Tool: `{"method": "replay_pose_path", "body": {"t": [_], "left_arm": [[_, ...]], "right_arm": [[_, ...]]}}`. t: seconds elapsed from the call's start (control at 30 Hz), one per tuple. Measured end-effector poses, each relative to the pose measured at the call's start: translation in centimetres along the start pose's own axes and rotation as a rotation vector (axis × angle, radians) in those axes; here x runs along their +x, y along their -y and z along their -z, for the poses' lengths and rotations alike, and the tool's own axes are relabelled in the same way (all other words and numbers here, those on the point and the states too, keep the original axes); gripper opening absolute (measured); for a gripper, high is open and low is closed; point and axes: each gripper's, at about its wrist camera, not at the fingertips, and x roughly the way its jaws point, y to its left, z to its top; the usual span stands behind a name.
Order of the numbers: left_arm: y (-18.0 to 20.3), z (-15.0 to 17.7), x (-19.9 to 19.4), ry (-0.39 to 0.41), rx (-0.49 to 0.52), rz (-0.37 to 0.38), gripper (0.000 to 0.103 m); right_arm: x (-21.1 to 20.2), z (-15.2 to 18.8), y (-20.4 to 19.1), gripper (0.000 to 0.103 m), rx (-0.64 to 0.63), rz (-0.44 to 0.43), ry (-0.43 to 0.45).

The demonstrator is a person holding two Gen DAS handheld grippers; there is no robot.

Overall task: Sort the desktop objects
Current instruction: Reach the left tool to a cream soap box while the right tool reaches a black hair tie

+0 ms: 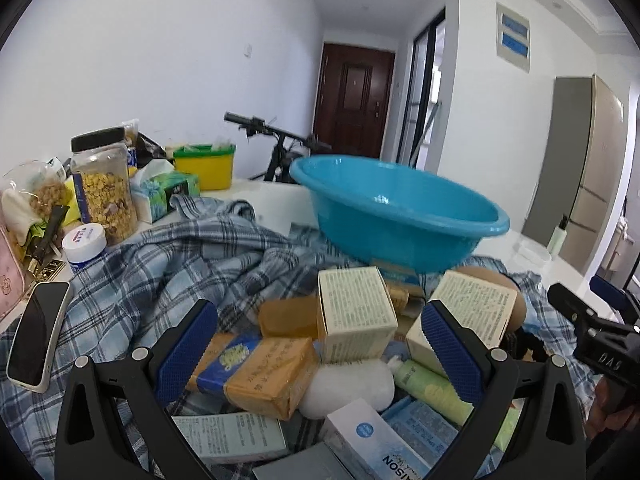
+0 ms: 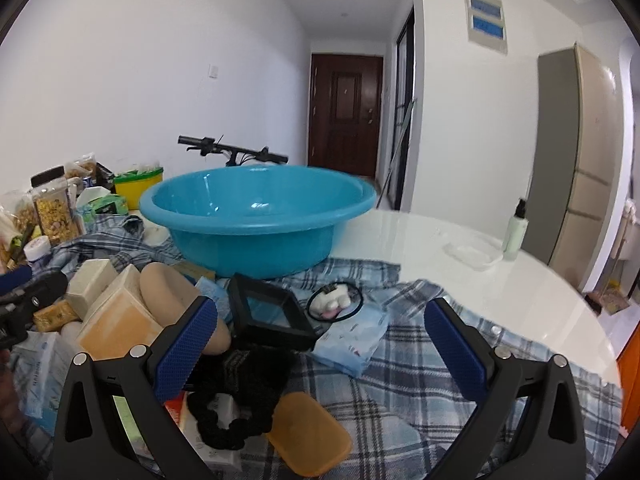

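blue basin [image 2: 256, 216] holds nothing visible — boxes [image 1: 354, 312] piled beside it.

Bg: bike [image 2: 233, 151] by wall, brown door [image 2: 345, 114], tall fridge [image 2: 576, 152] at right.

Left gripper [image 1: 316, 348]: black plastic frame, two angled arms with triangular cut-outs; fingers [image 1: 186, 350] faced with blue cross-hatched rubber pads. Silver round screws showed at arm joints, two per side. Right gripper [image 2: 322, 346]: same build, black frame, blue textured pads on fingers [image 2: 454, 354], silver screws at pivots. In left wrist view, right gripper's black body bore white letters, read upside down, unclear. Sliver of skin-toned hand at the lower right edge there.
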Motion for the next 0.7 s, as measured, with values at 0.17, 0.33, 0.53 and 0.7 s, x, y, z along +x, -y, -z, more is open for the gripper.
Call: {"method": "replay_pose_path", "body": {"t": [0.17,0.33,0.53,0.7], "left_arm": [[1.1,-0.8,-0.6,-0.019,0.046,-0.007,0.103],[1.6,-2.2,-0.8,-0.067,0.032,0.008,0.103],[1.9,-4.4,-1.4,-0.087,0.042,-0.012,0.103],[2.0,-6.3,-2.2,-0.086,0.052,-0.02,0.103]], "right_arm": [[0.1,-1.1,0.2,0.103,0.004,-0.018,-0.056],[-0.2,-2.6,0.3,0.103,0.015,-0.051,-0.105],[-1.0,-4.8,0.4,0.103,0.018,-0.075,-0.119],[-1.7,-6.8,0.5,0.103,0.019,-0.093,-0.103]]}}
